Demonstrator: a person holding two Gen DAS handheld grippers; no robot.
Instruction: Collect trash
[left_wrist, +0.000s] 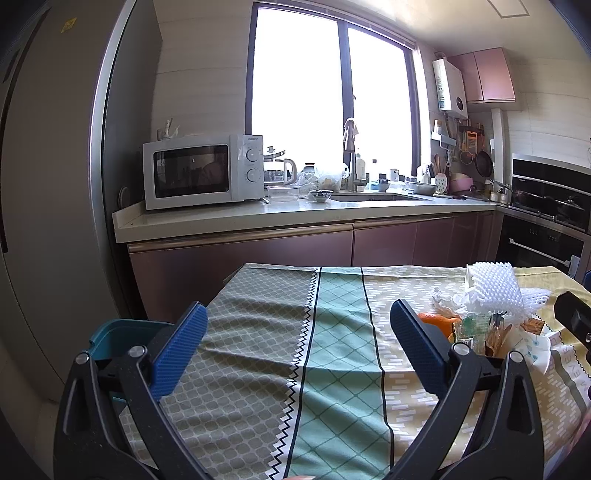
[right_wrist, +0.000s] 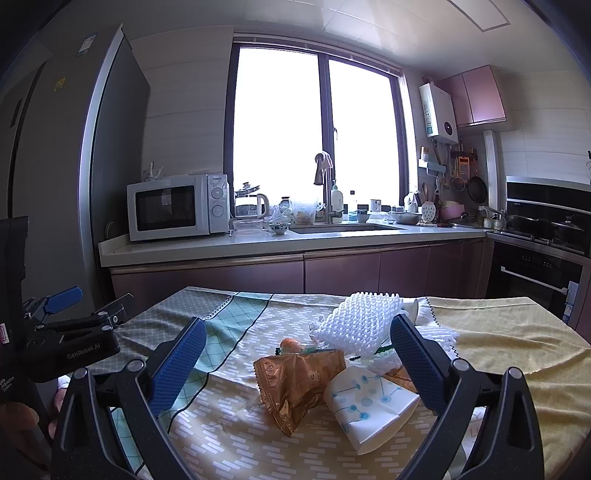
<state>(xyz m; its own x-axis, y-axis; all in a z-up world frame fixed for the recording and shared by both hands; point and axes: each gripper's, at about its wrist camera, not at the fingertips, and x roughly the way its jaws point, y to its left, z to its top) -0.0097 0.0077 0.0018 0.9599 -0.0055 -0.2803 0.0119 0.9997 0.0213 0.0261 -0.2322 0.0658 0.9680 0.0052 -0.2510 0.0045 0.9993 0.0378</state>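
Where left view looks: teal bin

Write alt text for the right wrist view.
The open right gripper faces a trash pile on a patterned tablecloth: gold wrapper, crushed paper cup, white foam netting. Behind stands a kitchen counter.

We are looking from both wrist cameras low over the table, facing the counter and window. The left view is sitting further left, near the bin; both are sharing the trash pile and microwave.
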